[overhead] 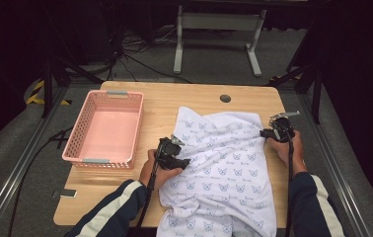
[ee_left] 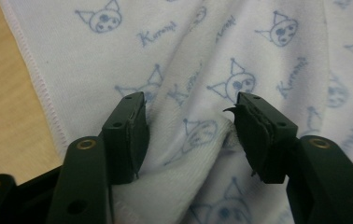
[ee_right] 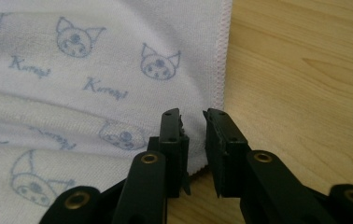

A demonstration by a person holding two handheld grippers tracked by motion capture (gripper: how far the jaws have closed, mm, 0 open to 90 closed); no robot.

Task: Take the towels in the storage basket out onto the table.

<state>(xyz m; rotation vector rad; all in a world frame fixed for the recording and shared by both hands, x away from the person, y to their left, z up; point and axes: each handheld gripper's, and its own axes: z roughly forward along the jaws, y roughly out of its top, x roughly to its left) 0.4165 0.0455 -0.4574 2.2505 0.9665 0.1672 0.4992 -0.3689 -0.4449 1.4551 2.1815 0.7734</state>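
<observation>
Towel [overhead: 221, 163] w/ blue cat-face print lies rumpled across the right half of the surface [overhead: 165, 106], near end hanging over the near edge. Pink basket [overhead: 104, 129] stands empty at left, well apart from the cloth.

Left gripper [overhead: 180, 162] sits at the towel's left edge, about mid-length. In the left gripper view its jaws stand roughly half open w/ a raised fold of towel [ee_left: 198, 140] between them; the pads flank the fold but don't look pressed on it, so nothing's held yet.

Right gripper [overhead: 265, 132] is at the towel's right edge, farther back. In the right gripper view the jaws are nearly together, a narrow gap left, w/ the stitched hem [ee_right: 221, 70] running right into that gap. Can't tell for sure if the pads already bite the hem; looks like they're about to, not clamped.

Step in hand, as I read it: pinch both side edges so the towel can be lifted & folded or straightened.

How to do it well:
- Right: get the hem fully between the pads, not just the outer stitching, or it'll slip out on the lift.
- Left: push a bit deeper over the fold, then close. Take one layer if possible; a bunched grab makes a crooked fold.
- Close both before lifting, then raise both together & evenly so the cloth doesn't skew.
- Mind the overhanging near end: its weight could drag the towel off the surface.
</observation>
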